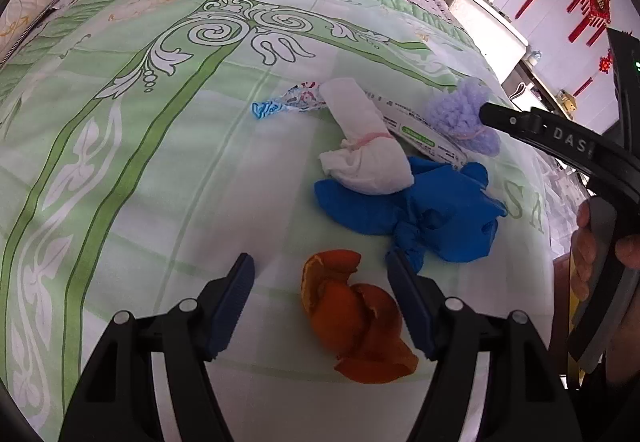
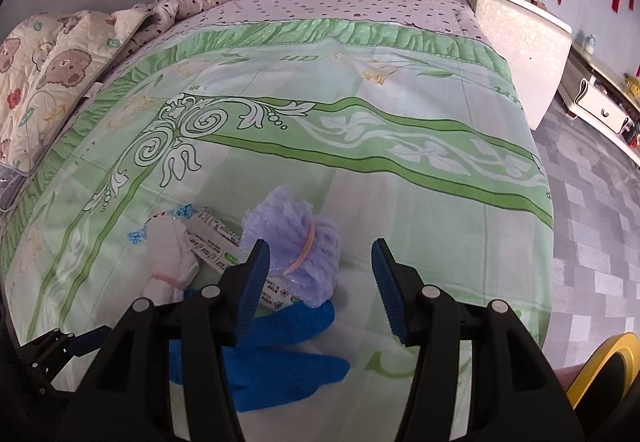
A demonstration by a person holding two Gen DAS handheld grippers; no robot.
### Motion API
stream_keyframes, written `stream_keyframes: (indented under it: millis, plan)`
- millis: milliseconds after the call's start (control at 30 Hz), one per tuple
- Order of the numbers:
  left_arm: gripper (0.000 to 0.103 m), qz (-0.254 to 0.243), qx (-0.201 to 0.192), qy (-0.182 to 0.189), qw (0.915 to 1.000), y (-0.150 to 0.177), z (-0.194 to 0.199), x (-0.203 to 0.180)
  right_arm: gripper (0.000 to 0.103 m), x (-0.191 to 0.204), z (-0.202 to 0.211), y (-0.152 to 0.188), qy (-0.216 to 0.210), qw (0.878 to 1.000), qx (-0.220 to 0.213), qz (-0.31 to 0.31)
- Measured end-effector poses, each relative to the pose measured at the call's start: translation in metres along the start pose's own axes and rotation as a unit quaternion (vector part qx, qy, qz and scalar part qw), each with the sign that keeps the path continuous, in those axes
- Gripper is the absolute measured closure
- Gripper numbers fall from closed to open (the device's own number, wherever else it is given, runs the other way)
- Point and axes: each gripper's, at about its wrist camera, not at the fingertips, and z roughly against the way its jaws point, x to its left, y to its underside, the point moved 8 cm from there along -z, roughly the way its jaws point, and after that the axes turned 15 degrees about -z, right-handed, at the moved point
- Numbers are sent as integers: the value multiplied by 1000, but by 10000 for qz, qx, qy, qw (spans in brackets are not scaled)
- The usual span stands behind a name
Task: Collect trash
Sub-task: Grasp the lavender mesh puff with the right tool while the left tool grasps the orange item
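Our left gripper gaping around the orange peel — right gripper spread wide, purple wrap bundle between its fingers, both ungrasped

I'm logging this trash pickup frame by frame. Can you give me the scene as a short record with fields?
surface: green floral bedsheet
left gripper: open, straddling the torn orange peel
right gripper: open, beside the crumpled lilac bubble wrap bundle
other trash: knotted blue rubber glove; white tissue wad tied with a pink band; printed white paper box; twisted blue and clear candy wrapper
collected: nothing held
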Motion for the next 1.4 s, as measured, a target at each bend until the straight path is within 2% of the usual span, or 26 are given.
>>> stream_keyframes:
  millis: [233,400,500,700,767,1000,1400]
  plan:
    - [39,-134,-90,-14,9999,-6,-4,-7,49,13,-31,-5,-218,9995,204,-37]
    - [63,-262,-139,-112,9995,-6,-5,-9,52,27,-42,-10,-271,9994,197,44]
    - [73,-274,-186,-129,9994,-7,-6,-10,55,29,-49,-13,-250,9994,222,29]
    - [81,-410,-306,-172,9985,-7,-2,-14,61,24,-51,-20,-285,9994,154,-81]
    - [86,-371,-344,-75,9987,-8,2,-15,63,24,-47,-20,-317,9994,77,-77]
    - [89,-207,-501,34,9985,-11,16,-11,64,23,-24,-24,-434,9989,-101,-109]
    - [89,-205,-820,15,9964,-15,59,-10,64,6,66,-16,-751,9961,-412,-187]
